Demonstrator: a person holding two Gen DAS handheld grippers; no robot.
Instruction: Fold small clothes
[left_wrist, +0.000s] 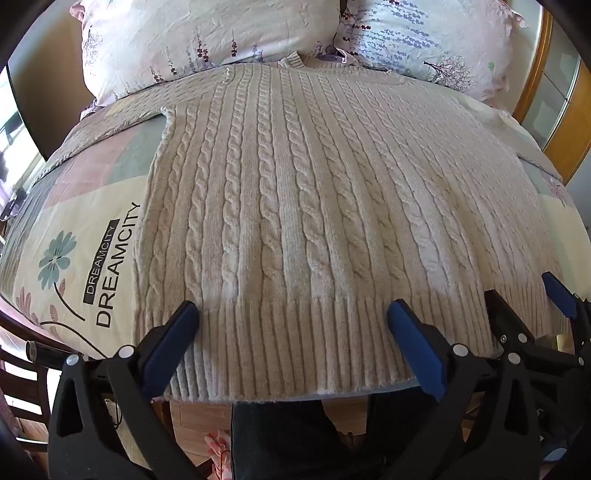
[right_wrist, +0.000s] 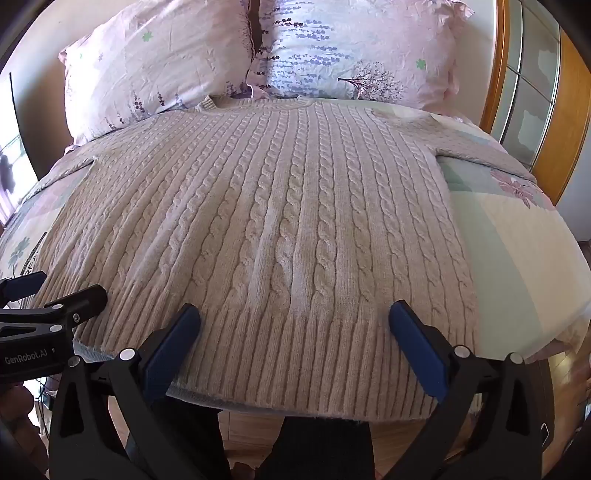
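A cream cable-knit sweater (left_wrist: 295, 206) lies flat on the bed (left_wrist: 74, 236), collar at the pillows (left_wrist: 207, 33), ribbed hem at the near edge. The left gripper (left_wrist: 293, 314) hovers spread wide over the hem; the right gripper (left_wrist: 524, 295) is at the hem's right corner.

Both wrist cameras sit low and close at the ribbed hem of the cream cable-knit sweater (left_wrist: 295, 206), facing along it toward its collar. The left wrist view stands nearer its left side, the right wrist view its right. Both share the sweater (right_wrist: 266, 229).
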